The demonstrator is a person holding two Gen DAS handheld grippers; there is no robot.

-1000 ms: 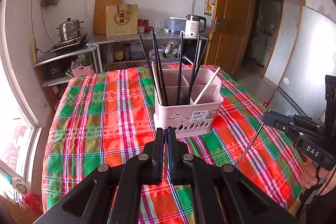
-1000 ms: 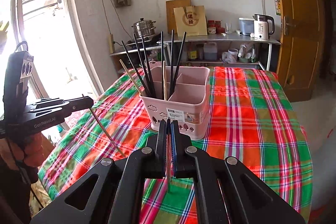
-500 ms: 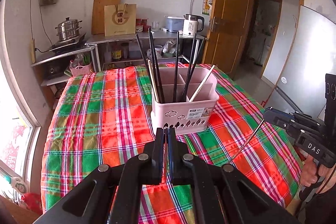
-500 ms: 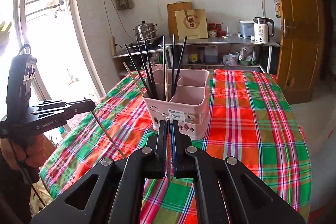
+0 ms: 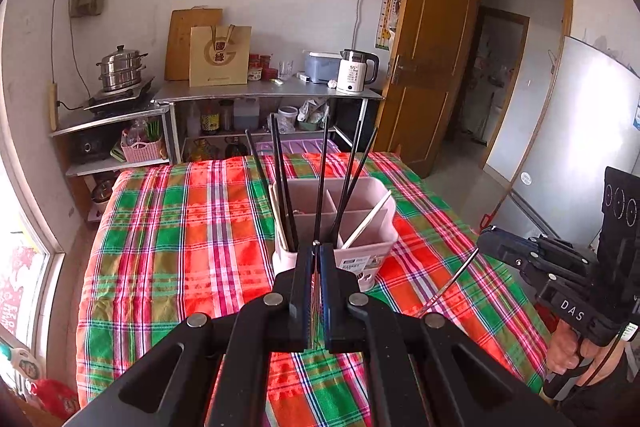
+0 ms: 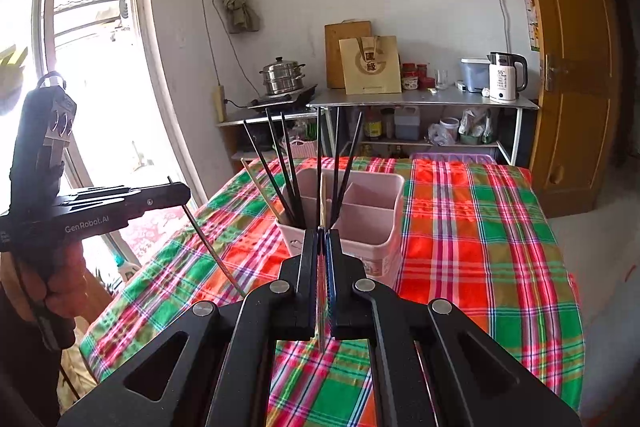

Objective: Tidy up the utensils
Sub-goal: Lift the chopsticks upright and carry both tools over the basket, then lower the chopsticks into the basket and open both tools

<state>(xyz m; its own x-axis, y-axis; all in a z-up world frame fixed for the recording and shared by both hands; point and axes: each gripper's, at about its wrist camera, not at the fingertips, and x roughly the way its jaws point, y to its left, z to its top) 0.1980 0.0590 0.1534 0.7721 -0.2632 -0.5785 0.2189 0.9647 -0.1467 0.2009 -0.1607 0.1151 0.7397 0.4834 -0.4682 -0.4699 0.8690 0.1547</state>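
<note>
Only the right wrist view shows the window (image 6: 92,67); the left, a fridge (image 5: 580,155)

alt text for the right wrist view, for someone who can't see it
Shut on a thin metal chopstick, the right gripper points at a pink utensil basket on a plaid tablecloth. Black chopsticks stand in the basket. At left, the left gripper holds another metal chopstick pointing down.
</note>
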